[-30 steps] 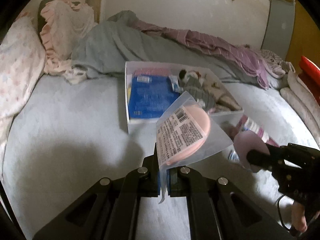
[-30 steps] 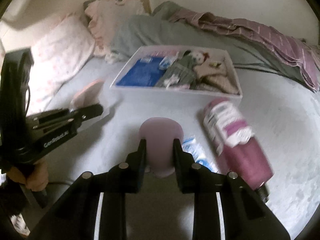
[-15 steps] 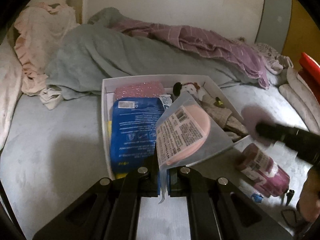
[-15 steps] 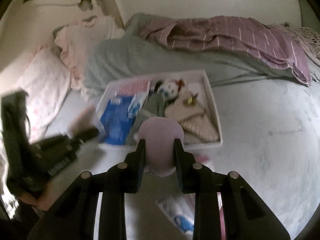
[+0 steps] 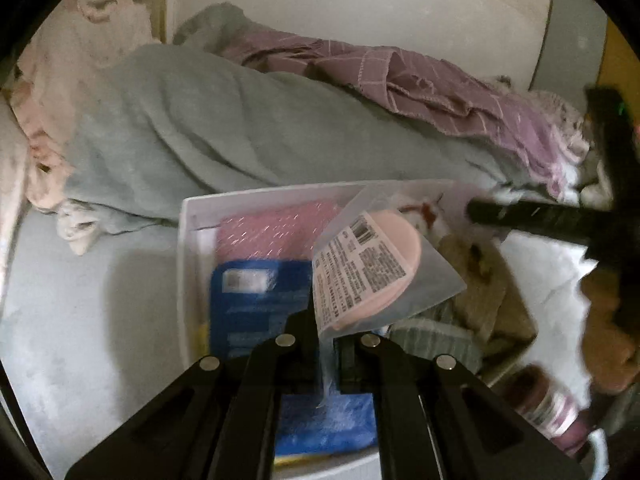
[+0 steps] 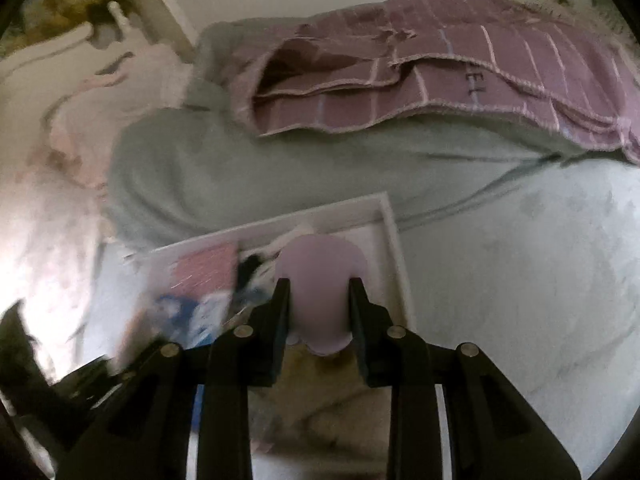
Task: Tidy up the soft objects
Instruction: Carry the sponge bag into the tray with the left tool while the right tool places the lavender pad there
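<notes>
Two grippers hanging over one white tray (image 5: pixel 186 264) on the pale bed sheet (image 5: pixel 92 320). Crowding the far left – a pink ruffled pillow (image 5: pixel 60 92), then a grey-green blanket (image 5: pixel 192 128) bunching right up against the tray's far rim, with a purple checked throw (image 5: pixel 420 76) lying on top of it. Filling the tray from left to right: a pink glittery pack (image 5: pixel 276 228), a blue packet (image 5: pixel 256 292), then striped and tan knitted things (image 5: pixel 480 292) – little bare floor showing inside. Leaving open sheet only to the left of the tray and, in the right wrist view, to the right of its rim (image 6: pixel 394 240).

Left gripper (image 5: pixel 326 344) clenching the bottom corner of a clear bag (image 5: pixel 432 280) holding a round pink pad (image 5: pixel 396 256); bag standing above the tray's middle, leaning up and to the right, label (image 5: pixel 352 264) facing the camera. Right gripper (image 6: pixel 320 300) grasping a lilac soft piece (image 6: pixel 322 272), long axis running along the fingers (image 6: pixel 280 304), rounded end pointing away over the tray's far right corner. Lying outside the tray at lower right – a pink bottle (image 5: pixel 548 408), beside a hand (image 5: pixel 608 320).
</notes>
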